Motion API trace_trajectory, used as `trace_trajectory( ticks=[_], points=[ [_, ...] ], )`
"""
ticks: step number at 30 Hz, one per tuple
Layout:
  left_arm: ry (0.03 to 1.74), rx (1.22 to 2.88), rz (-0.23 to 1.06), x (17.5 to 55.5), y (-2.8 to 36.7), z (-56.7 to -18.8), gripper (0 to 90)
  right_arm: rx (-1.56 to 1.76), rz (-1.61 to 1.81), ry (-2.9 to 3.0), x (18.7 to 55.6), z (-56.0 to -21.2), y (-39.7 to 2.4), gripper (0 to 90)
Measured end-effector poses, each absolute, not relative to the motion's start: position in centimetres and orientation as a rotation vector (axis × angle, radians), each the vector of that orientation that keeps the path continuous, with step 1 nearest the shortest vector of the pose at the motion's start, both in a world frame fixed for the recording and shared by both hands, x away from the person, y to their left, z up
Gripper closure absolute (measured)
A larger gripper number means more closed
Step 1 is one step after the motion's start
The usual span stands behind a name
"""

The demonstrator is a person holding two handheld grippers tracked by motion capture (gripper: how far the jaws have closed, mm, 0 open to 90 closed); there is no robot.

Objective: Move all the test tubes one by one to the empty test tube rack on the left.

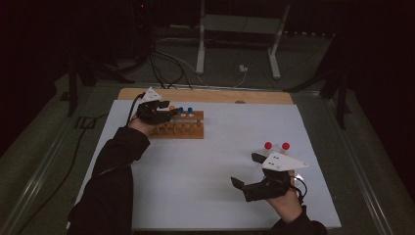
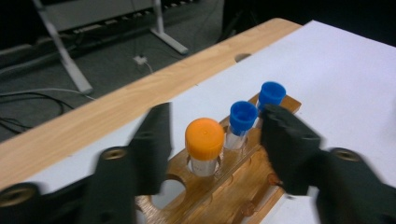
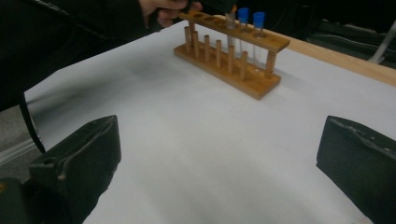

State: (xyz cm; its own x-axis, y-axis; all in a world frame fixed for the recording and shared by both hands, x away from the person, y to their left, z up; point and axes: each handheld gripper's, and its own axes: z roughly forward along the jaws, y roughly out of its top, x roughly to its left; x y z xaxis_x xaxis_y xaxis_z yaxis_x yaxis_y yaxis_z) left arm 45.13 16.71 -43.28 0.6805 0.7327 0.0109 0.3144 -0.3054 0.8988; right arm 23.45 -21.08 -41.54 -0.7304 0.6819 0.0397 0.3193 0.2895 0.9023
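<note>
A wooden tube rack point(image 1: 182, 129) stands at the back left of the white sheet. It holds an orange-capped tube point(image 2: 204, 137) and two blue-capped tubes point(image 2: 243, 116) point(image 2: 272, 93) in a row. My left gripper point(image 2: 215, 122) hovers over the rack, open, its jaws either side of the orange cap with gaps on both sides. Over the front right of the sheet my right gripper point(image 1: 247, 170) stands wide open with nothing between its jaws, and it faces the rack point(image 3: 229, 51). Two red-capped tubes point(image 1: 268, 145) point(image 1: 285, 146) sit just beyond it.
The white sheet point(image 1: 215, 161) covers a wooden table whose bare strip point(image 1: 205, 95) shows at the back. Several rack holes point(image 2: 168, 191) near my left gripper hold nothing. Beyond the table are cables and a white stand's legs point(image 1: 200, 49) on the floor.
</note>
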Motion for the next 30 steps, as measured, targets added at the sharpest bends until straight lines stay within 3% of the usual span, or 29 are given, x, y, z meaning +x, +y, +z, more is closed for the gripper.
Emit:
trace_trajectory(
  ticks=[6, 12, 20, 25, 30],
  points=[
    [0.785, 1.879, 0.498, 42.8, 17.4, -42.0, 16.6, 0.922, 1.422, 2.170, 23.6, -40.4, -23.1, 0.0],
    [0.697, 1.882, 0.403, 39.6, 17.1, -41.7, 2.5, 0.991, 1.319, 2.084, 23.7, -39.8, -26.3, 0.0],
    [0.583, 1.863, 0.329, 35.0, 16.1, -42.0, 2.2, 1.153, 1.208, 2.024, 23.9, -41.7, -30.4, 0.0],
    [0.538, 1.865, 0.286, 33.2, 15.6, -42.5, 2.2, 1.231, 1.165, 2.024, 24.3, -43.5, -31.7, 6.4],
    [0.524, 1.859, 0.251, 32.3, 15.3, -43.3, 2.2, 1.300, 1.123, 2.034, 25.2, -45.1, -32.5, 22.9]
  ],
)
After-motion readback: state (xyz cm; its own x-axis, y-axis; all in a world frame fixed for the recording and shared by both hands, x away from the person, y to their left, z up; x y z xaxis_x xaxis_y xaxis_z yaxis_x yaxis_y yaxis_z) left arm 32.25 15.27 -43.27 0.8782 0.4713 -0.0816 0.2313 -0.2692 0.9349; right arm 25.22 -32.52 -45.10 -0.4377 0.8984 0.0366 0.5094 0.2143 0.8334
